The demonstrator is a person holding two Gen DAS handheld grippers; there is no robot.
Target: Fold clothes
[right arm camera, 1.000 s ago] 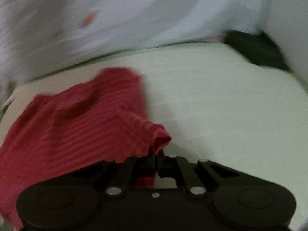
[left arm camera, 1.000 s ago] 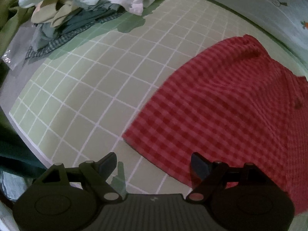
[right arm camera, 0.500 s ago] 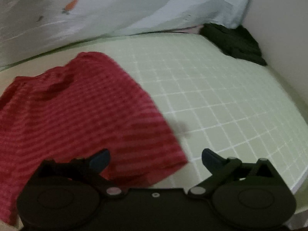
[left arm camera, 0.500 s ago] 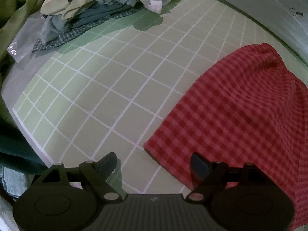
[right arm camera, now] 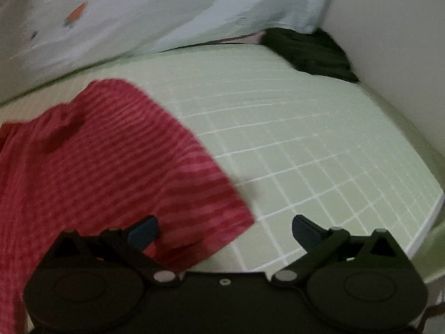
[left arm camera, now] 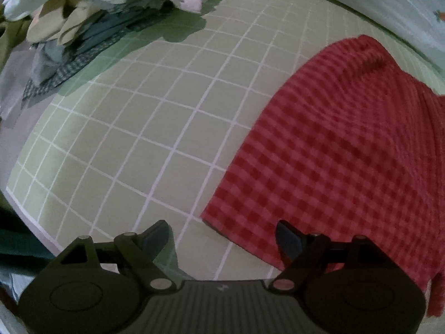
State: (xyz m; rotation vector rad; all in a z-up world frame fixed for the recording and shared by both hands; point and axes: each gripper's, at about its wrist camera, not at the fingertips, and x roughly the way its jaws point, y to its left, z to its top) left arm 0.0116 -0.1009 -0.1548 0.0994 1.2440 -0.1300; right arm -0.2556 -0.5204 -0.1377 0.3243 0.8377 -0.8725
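A red checked garment [left arm camera: 339, 150] lies spread on the green grid mat [left arm camera: 144, 128], filling the right half of the left wrist view. It also shows in the right wrist view [right arm camera: 97, 167] on the left side. My left gripper [left arm camera: 222, 239] is open and empty, just above the mat at the garment's near left corner. My right gripper [right arm camera: 225, 229] is open and empty, just above the garment's near right corner; its left finger [right arm camera: 144, 229] is over the cloth.
A pile of unfolded clothes [left arm camera: 91, 14] sits at the mat's far left. A dark green garment [right arm camera: 308, 50] lies at the far right corner by the wall. A pale sheet with a carrot print [right arm camera: 139, 16] runs behind the mat [right arm camera: 319, 153].
My right gripper let go of the red garment's corner and opened; the corner now lies flat on the mat. The left gripper stayed open and shifted only slightly.
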